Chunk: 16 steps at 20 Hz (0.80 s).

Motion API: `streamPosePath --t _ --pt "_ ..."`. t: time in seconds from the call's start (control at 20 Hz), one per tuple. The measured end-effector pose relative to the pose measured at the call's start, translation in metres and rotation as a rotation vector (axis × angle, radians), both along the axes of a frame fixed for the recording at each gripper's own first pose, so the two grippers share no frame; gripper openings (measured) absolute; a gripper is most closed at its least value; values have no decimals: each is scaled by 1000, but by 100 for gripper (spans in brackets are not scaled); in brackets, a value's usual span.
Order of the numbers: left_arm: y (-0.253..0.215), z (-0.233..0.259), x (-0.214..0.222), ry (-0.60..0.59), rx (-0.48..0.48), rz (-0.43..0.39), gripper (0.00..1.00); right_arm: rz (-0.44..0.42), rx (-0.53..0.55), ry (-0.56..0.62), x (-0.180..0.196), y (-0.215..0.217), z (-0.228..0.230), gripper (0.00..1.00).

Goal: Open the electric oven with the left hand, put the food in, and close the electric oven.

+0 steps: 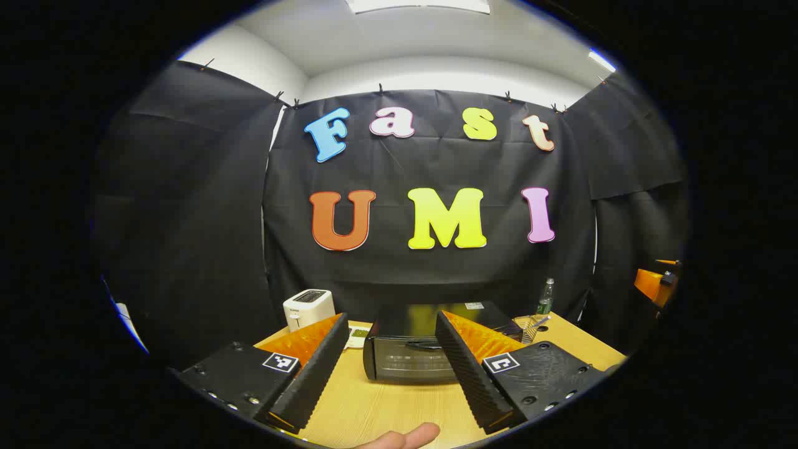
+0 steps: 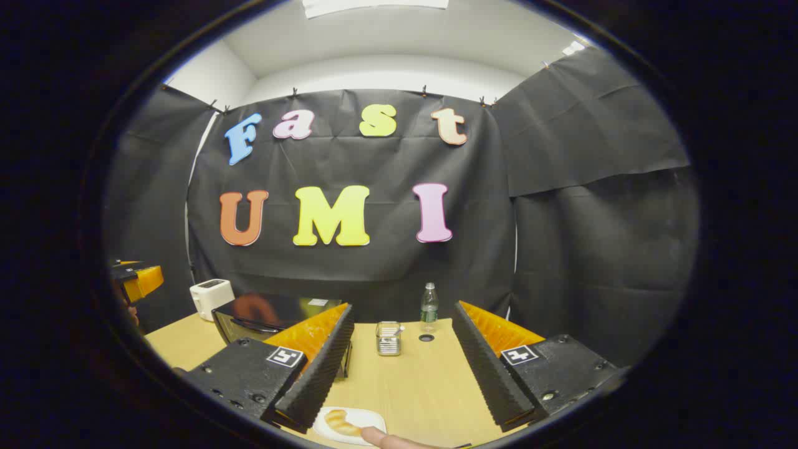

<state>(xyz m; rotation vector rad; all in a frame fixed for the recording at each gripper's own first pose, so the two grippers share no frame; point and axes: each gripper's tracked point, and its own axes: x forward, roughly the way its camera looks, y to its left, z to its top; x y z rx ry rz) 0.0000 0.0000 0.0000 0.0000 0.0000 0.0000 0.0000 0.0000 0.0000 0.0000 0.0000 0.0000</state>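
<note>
A black electric oven stands on the wooden table with its door closed and its handle facing me. My left gripper hovers open just in front of it, nothing between the fingers. In the right gripper view the oven is at the left, partly behind the left finger. A white plate with a golden croissant lies near the table's front edge. My right gripper is open above and behind the plate, holding nothing. A fingertip touches the plate's edge.
A white toaster stands back left of the oven. A clear bottle and a small wire holder stand at the back of the table. The other gripper shows at the left edge. A fingertip shows at the bottom.
</note>
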Motion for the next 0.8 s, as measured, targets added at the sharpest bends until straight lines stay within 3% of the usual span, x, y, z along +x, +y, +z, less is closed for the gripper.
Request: streamPosePath --t 0.5,0.8 --pt "-19 -14 24 25 -20 -55 92 20 9 -14 -6 -3 -1 96" --pt "-32 -28 74 28 -56 -103 92 34 15 -21 -9 -1 -2 96"
